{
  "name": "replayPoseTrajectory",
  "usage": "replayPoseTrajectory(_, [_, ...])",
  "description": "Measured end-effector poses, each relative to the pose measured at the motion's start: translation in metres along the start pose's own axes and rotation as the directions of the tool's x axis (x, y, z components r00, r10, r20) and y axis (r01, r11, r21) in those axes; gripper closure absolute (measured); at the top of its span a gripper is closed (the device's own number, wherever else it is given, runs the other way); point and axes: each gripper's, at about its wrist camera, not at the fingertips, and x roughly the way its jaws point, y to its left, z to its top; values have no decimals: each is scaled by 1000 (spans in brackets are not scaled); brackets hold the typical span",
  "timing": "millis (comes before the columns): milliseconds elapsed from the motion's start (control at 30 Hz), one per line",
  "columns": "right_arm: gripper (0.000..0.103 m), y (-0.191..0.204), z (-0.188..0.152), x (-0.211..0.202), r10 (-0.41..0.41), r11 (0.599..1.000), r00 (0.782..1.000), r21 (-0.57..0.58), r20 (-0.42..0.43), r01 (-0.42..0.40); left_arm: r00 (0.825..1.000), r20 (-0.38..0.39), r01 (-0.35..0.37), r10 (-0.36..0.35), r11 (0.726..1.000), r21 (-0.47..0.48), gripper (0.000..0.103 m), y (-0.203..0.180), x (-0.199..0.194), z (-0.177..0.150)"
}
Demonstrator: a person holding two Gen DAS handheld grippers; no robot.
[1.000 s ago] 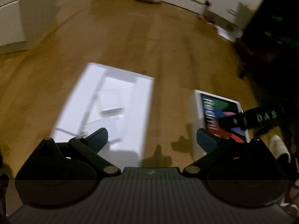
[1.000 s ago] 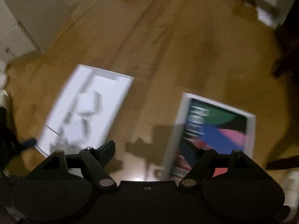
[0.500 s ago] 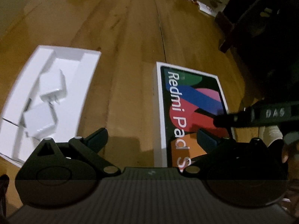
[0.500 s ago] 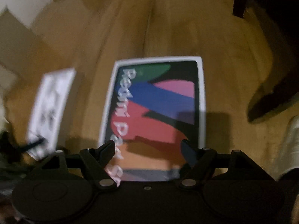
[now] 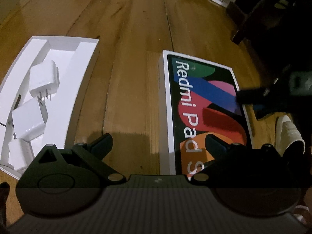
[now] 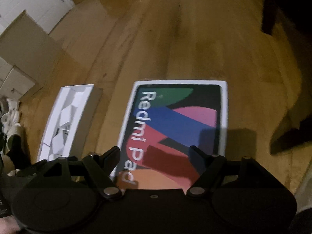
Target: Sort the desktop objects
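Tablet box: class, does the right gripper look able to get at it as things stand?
Probably yes. The right gripper is open above the tablet box, which lies flat on the wooden floor, its top bare.

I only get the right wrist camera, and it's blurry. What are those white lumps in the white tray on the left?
Observer: The left wrist view shows them sharply: they are white plug adapters, and the farthest one has metal prongs sticking out.
Operator: How many are there?
Observer: I count three, lying in a row in the long recess of the white tray.
Operator: Is there anything on the other side of the colourful box?
Observer: Yes, a pale shoe stands on the floor just right of the Redmi box, near its closer corner.
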Motion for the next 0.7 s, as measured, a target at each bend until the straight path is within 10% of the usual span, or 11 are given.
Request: replayPoseTrajectory(700, [22,-38,9,23,-139,990,990,-14,-30,139,997,-76,35,-31,998,43,0,-21,37,8])
